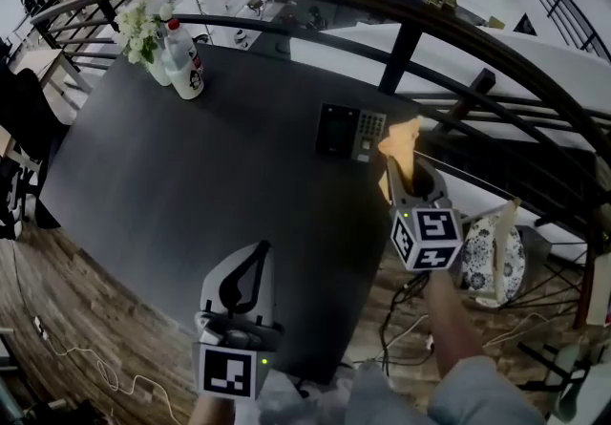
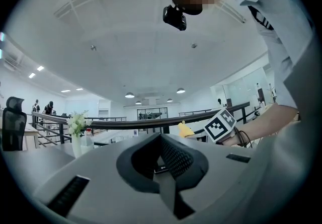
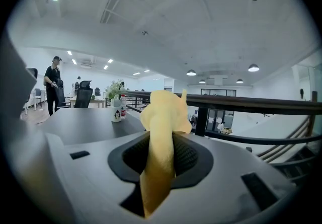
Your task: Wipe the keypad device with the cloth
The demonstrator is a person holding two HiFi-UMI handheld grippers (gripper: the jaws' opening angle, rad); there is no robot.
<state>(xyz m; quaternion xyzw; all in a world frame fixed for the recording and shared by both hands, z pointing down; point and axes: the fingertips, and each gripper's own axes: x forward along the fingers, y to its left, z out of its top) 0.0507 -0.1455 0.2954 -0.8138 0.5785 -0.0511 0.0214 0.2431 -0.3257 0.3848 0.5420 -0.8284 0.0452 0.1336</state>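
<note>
The keypad device [image 1: 350,134], black with a grey key block, lies flat near the right edge of the dark table [image 1: 191,175]. Just right of it hangs a yellow cloth [image 1: 399,151], pinched in my right gripper [image 1: 415,186], which points up and away over the table's edge. In the right gripper view the cloth [image 3: 163,132] stands up between the jaws of my right gripper [image 3: 166,140]. My left gripper [image 1: 250,270] hovers over the table's near edge, jaws together with nothing in them. The left gripper view shows the left gripper [image 2: 162,155] tilted up toward the ceiling, with the cloth [image 2: 185,129] in the distance.
A white bottle [image 1: 185,61] and a vase of pale flowers [image 1: 143,31] stand at the table's far left corner. A dark curved railing [image 1: 401,12] runs behind and to the right of the table. A patterned bag [image 1: 496,256] and cables lie on the wood floor.
</note>
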